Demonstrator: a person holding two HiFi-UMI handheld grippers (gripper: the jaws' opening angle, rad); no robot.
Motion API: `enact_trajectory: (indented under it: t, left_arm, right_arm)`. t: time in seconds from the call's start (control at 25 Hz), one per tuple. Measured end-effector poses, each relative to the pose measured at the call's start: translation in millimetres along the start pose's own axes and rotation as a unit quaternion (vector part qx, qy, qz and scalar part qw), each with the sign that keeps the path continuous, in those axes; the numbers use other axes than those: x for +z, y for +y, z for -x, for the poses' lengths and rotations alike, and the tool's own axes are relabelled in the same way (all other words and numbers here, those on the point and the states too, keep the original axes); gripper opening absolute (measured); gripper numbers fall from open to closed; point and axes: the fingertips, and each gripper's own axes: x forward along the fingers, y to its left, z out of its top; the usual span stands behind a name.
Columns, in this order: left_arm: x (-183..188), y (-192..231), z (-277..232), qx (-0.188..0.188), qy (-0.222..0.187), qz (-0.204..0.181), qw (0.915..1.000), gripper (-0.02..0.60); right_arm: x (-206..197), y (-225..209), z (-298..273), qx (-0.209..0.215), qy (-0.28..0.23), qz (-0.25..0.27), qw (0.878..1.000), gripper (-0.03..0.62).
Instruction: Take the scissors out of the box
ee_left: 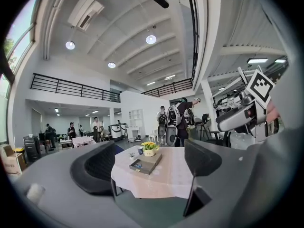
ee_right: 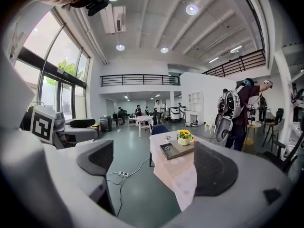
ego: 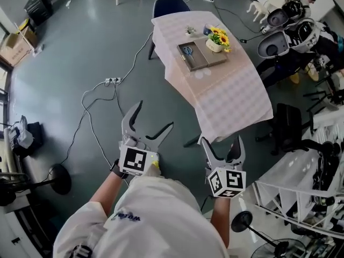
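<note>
Two spread pairs, left tongs (ego: 156, 114), right tongs (ego: 220, 139), scissors (ego: 187, 50) in box (ego: 210, 58)

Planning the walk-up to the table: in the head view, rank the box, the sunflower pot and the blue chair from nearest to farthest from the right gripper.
1. Box, on the table, holding the scissors; nearest the right gripper.
2. Sunflower pot, just beyond the box's far right corner.
3. Blue chair, past the table's far end.

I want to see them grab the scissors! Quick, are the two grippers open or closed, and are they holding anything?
Left gripper: open, holding nothing.
Right gripper: open, holding nothing.
</note>
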Motion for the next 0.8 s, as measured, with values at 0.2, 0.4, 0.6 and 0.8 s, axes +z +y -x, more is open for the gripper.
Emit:
enact_trajectory:
  t: [0.2, 0.4, 0.6, 0.8]
  left_arm:
    - [-14, 40, 5, 0.008, -0.003, 0.007, 0.9999, 0.446]
    - [-31, 78, 7, 0.015, 0.001, 0.019, 0.9997, 0.446]
    - [-43, 93, -11, 0.022, 0.009, 0.038, 0.9990, 0.446]
    - [-47, 110, -45, 0.028, 0.015, 0.031, 0.9990, 0.446]
  right_arm:
    - [5, 14, -38, -0.005, 0.008, 0.009, 1.000, 0.518]
    - [9, 30, -66, -0.004, 0.023, 0.026, 0.999, 0.508]
    - [12, 26, -98, 0.000, 0.033, 0.033, 0.999, 0.500]
    - [19, 14, -145, 0.014, 0.031, 0.036, 0.999, 0.491]
